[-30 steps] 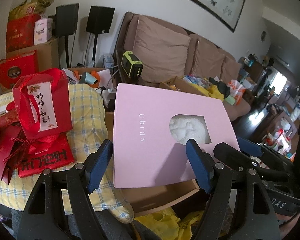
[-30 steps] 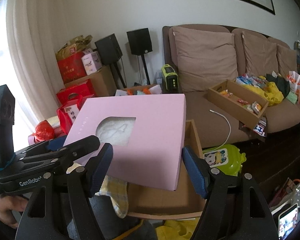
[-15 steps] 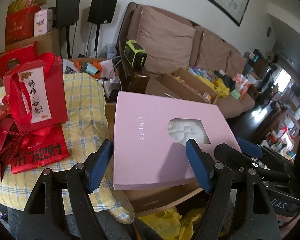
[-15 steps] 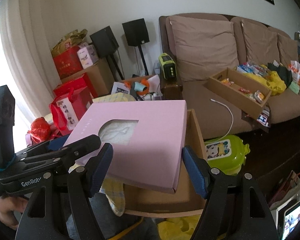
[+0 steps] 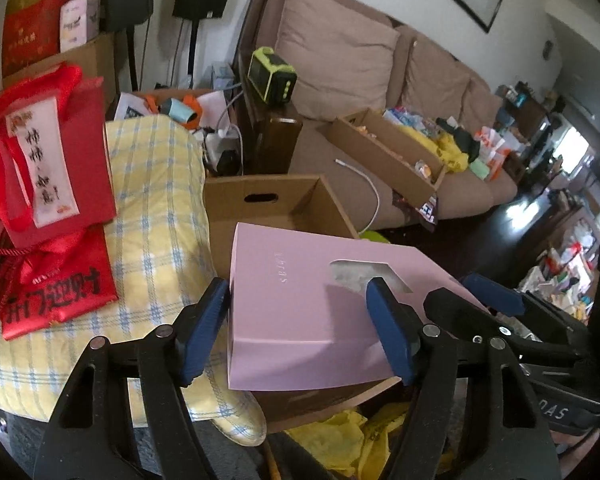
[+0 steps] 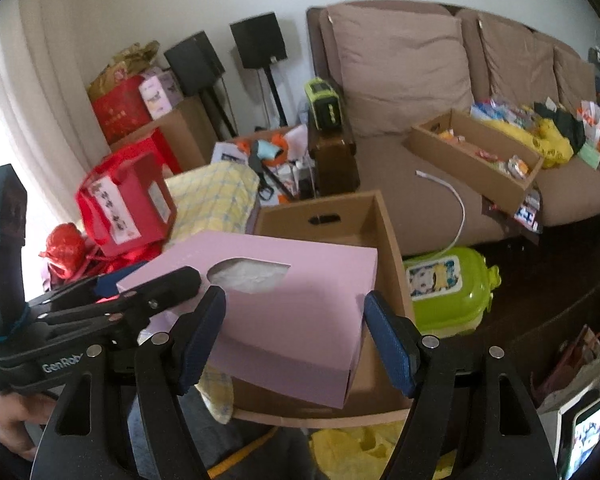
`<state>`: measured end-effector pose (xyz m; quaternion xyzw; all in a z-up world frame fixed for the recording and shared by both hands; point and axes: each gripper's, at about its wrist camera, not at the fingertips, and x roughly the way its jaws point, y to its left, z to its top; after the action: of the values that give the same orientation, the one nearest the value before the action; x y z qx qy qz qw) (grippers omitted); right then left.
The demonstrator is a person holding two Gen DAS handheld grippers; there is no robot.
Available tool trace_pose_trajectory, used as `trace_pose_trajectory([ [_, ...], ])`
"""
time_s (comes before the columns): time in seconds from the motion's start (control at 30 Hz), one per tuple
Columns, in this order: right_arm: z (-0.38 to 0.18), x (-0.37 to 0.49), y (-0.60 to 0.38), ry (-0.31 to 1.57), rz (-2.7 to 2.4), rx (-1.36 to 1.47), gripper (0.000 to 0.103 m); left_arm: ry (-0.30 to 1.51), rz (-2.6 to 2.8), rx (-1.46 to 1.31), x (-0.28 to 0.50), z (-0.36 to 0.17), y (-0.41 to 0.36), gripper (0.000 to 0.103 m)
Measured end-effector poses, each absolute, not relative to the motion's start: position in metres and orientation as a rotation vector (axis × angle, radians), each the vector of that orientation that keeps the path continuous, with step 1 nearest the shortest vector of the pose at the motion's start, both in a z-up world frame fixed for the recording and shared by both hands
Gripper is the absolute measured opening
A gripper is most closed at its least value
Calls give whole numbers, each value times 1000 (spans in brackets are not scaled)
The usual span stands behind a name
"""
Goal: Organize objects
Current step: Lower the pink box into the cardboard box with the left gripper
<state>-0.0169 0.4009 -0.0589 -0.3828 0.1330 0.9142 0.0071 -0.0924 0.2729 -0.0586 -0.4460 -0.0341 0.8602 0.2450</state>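
Clearly your flat pink windowed cardboard box point(image 5: 300, 320) is light, stiff and crushable: keep to its near corners, which the left tongs point(image 5: 298, 286), just closing, and the wide right tongs point(image 6: 295, 295) straddle, though you cannot tell whether they clamp it.

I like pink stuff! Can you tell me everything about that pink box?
The pink box is flat and wide, seemingly smooth cardboard, with small pale lettering on its lid and a cut-out window showing something white and crinkly inside. It is closed and tilted, hanging over the open brown cardboard box. Two tools carry it together: the left tool has it between its blue pads at one end, and the right tool is at the other end. Beside it lies a yellow checked cloth.
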Motion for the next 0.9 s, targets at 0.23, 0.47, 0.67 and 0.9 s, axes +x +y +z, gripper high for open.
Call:
trace_pose_trajectory([
  [0.23,-66,-17,409,447,2838,-1207,74,-80,2337,-1226,-94,-65,280,67],
  [0.47,-73,-20,415,466,2818,-1225,75,-81,2325,-1256,-100,-73,286,67],
  [0.67,-77,-22,417,476,2815,-1228,75,-80,2319,-1271,-103,-79,288,67],
  [0.9,-87,-25,418,480,2798,-1258,75,-102,2300,-1317,-107,-91,289,67],
])
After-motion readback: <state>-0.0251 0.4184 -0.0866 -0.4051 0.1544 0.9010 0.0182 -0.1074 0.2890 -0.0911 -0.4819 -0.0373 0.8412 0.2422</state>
